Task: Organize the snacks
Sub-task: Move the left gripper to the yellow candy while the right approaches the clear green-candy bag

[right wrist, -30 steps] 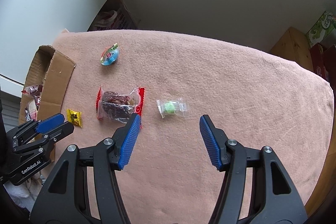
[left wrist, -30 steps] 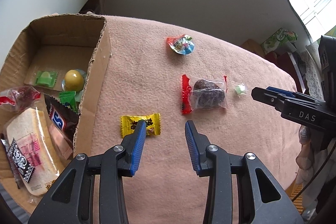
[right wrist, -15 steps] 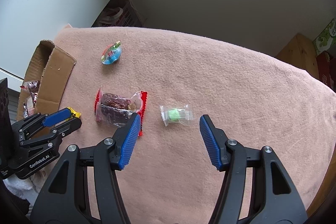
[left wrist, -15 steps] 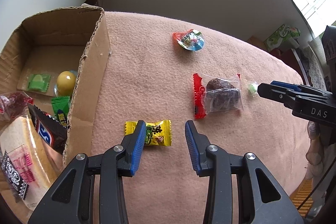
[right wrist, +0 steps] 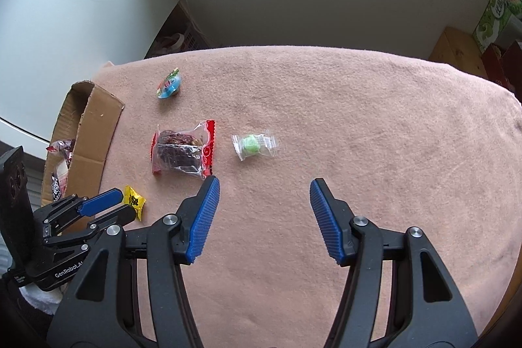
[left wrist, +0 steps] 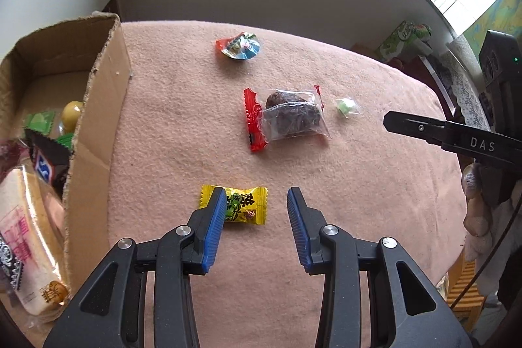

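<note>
Left claw: parted, holding nothing; yellow candy under its left finger.
Right claw: wide apart, holding nothing; green candy just ahead.

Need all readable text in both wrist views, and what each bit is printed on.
"DAS" on the right gripper, on its black finger body, in the left wrist view.
"GenRobot.AI", last letters partly hidden, on the left gripper body, in the right wrist view.
Yellow candy: black characters, too small to read.
Bread bag in the cardboard box: pink print, blurred.
Dark bar wrapper: one partial letter only.
Green carton: unreadable.
</note>
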